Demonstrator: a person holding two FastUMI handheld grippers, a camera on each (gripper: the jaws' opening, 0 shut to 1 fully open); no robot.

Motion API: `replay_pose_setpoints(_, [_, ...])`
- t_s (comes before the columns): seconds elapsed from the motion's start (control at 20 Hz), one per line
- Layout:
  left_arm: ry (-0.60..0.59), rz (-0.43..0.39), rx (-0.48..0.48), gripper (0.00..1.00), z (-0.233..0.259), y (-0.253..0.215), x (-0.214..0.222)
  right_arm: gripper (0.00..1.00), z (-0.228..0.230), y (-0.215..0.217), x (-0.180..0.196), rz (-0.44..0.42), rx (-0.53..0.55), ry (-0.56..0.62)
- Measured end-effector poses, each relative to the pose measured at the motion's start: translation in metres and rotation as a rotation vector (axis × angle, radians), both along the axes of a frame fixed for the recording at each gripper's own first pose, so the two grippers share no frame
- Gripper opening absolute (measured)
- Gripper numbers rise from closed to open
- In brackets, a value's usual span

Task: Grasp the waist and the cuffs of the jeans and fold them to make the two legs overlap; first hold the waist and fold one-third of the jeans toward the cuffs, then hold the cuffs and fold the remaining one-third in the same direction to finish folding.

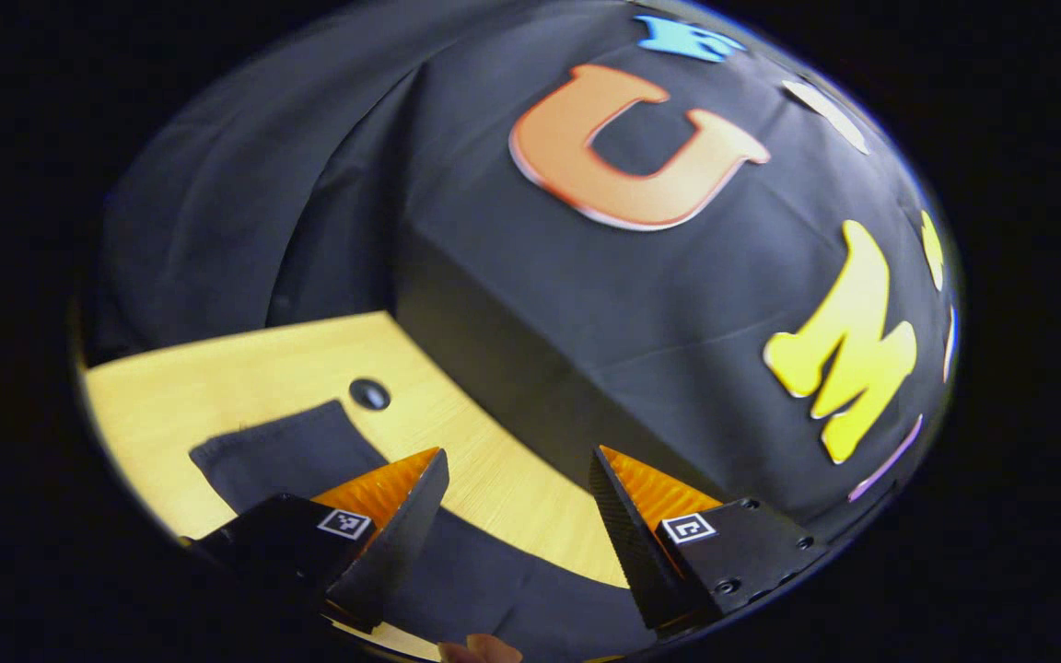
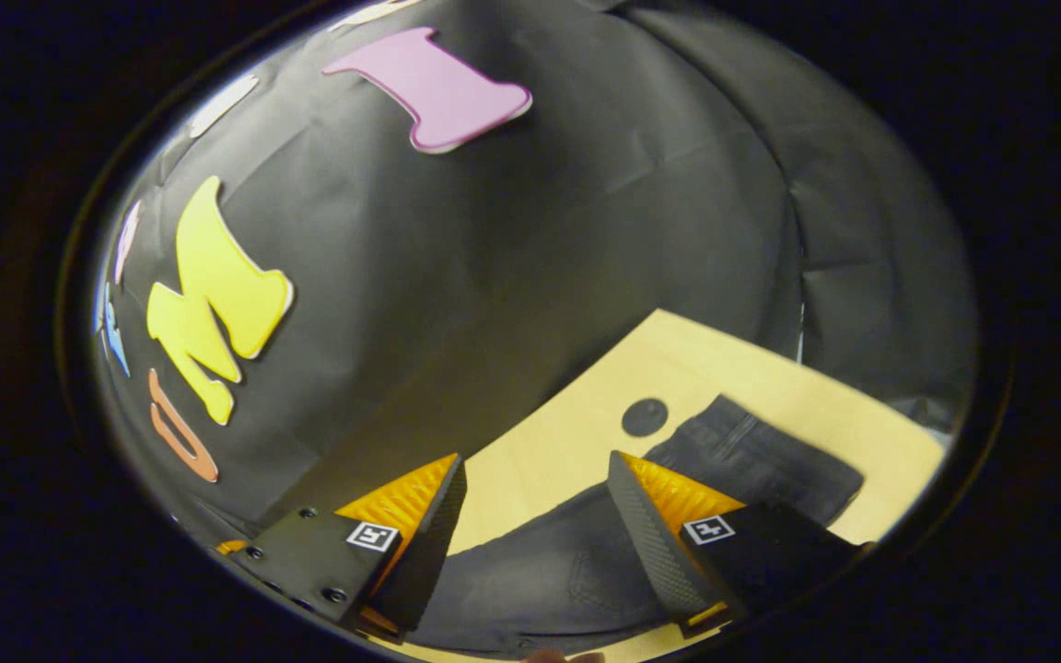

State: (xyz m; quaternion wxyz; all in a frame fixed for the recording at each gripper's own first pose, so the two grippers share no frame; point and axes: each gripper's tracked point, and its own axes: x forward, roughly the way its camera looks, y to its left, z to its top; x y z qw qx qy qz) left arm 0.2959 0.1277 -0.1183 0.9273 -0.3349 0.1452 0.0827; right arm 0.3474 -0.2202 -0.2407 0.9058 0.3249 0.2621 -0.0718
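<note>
Jeans [image 1: 291,451]: dark denim, lying flat on the wooden table [image 1: 217,368]; in the left gripper view a squared end reaches toward a dark round hole [image 1: 369,394] in the tabletop.
Jeans, right gripper view [image 2: 752,456]: seamed end lies just beside the same kind of hole [image 2: 645,417]; which end is waist or cuff is hard to tell.
Left gripper [image 1: 517,474]: fingers spread wide apart, nothing between them, above the jeans; contact with the cloth not clear.
Right gripper [image 2: 535,483]: fingers also wide apart, holding nothing, over the denim.
Table: light wood, back edge meets the black cloth wall [image 1: 586,304].
Fingertip [image 1: 480,649]: a person's, at the bottom edge of the left gripper view.
</note>
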Motion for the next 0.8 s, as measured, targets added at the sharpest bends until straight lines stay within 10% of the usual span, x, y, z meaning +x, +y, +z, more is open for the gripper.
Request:
replay_pose_setpoints(0.45, [-0.235, -0.096, 0.548, 1.00, 0.125, -0.031, -0.055, 0.96, -0.052, -0.084, -0.085, -0.156, -0.061, 0.166])
replay_pose_setpoints(0.8, [-0.251, -0.166, 0.605, 0.98, 0.144, -0.063, -0.101, 0.96, -0.121, -0.101, -0.110, -0.315, 0.154, 0.250])
